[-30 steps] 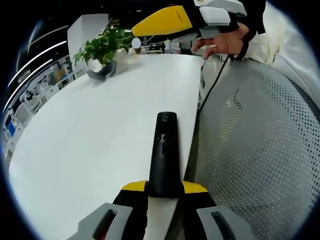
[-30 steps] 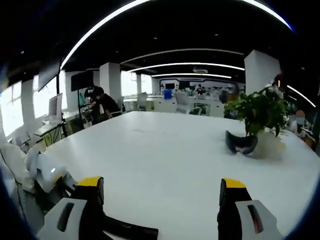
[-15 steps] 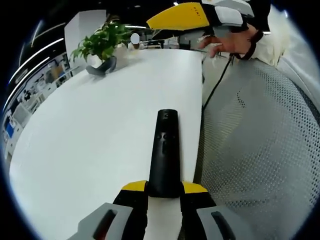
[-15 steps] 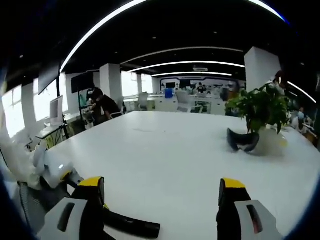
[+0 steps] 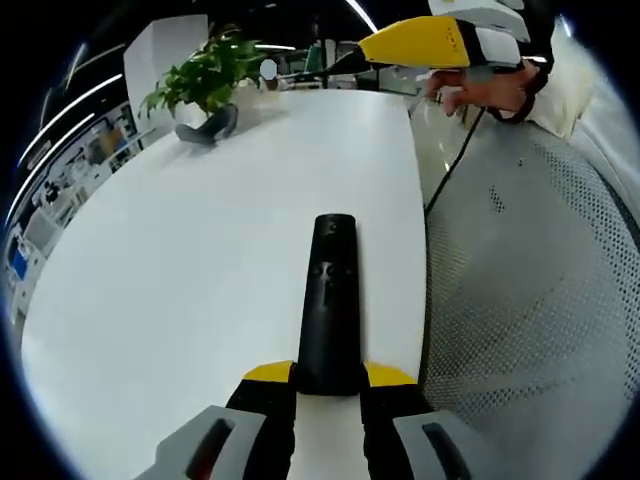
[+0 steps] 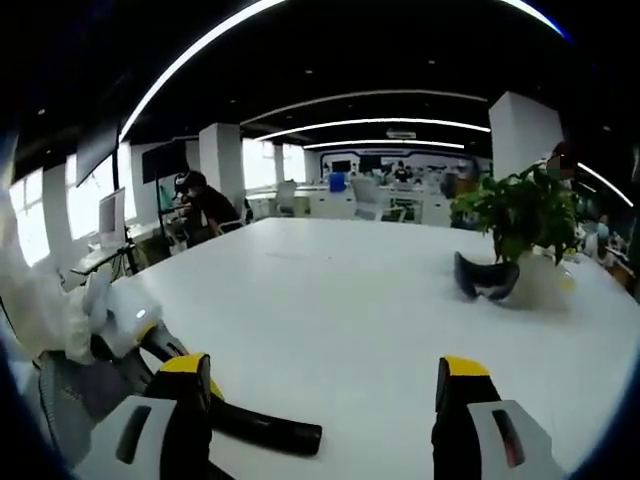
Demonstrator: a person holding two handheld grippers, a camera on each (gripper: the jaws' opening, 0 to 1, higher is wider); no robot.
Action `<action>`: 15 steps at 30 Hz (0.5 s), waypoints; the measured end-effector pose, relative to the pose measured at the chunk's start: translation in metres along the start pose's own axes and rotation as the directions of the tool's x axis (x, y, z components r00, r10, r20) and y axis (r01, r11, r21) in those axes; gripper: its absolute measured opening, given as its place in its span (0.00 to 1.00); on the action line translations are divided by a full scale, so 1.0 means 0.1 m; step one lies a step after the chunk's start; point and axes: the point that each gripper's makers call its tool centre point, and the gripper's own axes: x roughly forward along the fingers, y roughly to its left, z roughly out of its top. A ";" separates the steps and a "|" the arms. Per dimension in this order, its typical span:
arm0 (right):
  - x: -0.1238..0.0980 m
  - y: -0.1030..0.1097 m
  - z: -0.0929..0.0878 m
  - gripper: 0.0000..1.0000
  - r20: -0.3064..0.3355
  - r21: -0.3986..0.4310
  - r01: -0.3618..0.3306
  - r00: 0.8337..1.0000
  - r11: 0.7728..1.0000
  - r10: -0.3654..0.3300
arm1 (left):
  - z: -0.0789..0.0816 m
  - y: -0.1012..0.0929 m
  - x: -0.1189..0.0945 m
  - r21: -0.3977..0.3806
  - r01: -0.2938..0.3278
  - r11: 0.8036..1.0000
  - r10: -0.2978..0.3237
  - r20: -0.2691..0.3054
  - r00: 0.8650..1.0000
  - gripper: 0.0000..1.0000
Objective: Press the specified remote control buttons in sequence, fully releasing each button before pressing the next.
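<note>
A: Left gripper view first. How does the left gripper stand?

B: Its jaws rise from the bottom of the view, yellow-tipped, and are clamped on the near end of the black remote control. The remote points straight away from the camera, buttons up, above the white table.

A: And the table's edge?

B: It runs just to the right of the remote. Past it is a grey mesh surface, perhaps a chair. To the left the tabletop is bare and wide, all the way to a potted plant with a dark curved thing at its foot, at the far end.

A: Anything else up there?

B: The right gripper comes in at the top right, yellow nose pointing left, a hand behind it and a black cable hanging down. From here I cannot tell how its jaws stand.

A: Right gripper view, then.

B: The right gripper has its jaws spread wide, nothing between them. The remote lies low at the left, just beside the left jaw, its tip reaching toward the gap. The left gripper's white and yellow body shows behind it.

A: Room to move?

B: Plenty of bare table ahead. The plant and the dark curved thing sit well off to the right. People are at desks beyond the far edge.
</note>
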 end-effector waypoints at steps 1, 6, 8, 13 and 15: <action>0.00 0.00 0.00 0.93 -0.001 0.000 0.000 1.000 1.000 0.000 | 0.00 0.01 0.00 0.003 0.002 1.000 -0.002 -0.003 1.000 0.23; 0.00 0.00 -0.02 0.92 -0.009 0.001 -0.001 1.000 1.000 0.001 | 0.01 0.09 0.02 0.011 0.007 1.000 -0.006 -0.010 1.000 0.23; 0.00 0.00 -0.02 0.92 -0.009 0.001 -0.001 1.000 1.000 0.001 | 0.02 0.11 0.02 0.020 0.007 1.000 -0.006 -0.011 1.000 0.23; 0.00 -0.01 -0.03 0.92 -0.015 -0.002 0.001 1.000 1.000 -0.001 | 0.03 0.15 0.03 0.030 0.018 0.999 -0.018 -0.004 1.000 0.23; 0.00 -0.01 -0.03 0.92 -0.015 -0.001 0.004 1.000 1.000 -0.004 | 0.04 0.18 0.04 0.029 0.019 0.999 -0.018 -0.007 1.000 0.23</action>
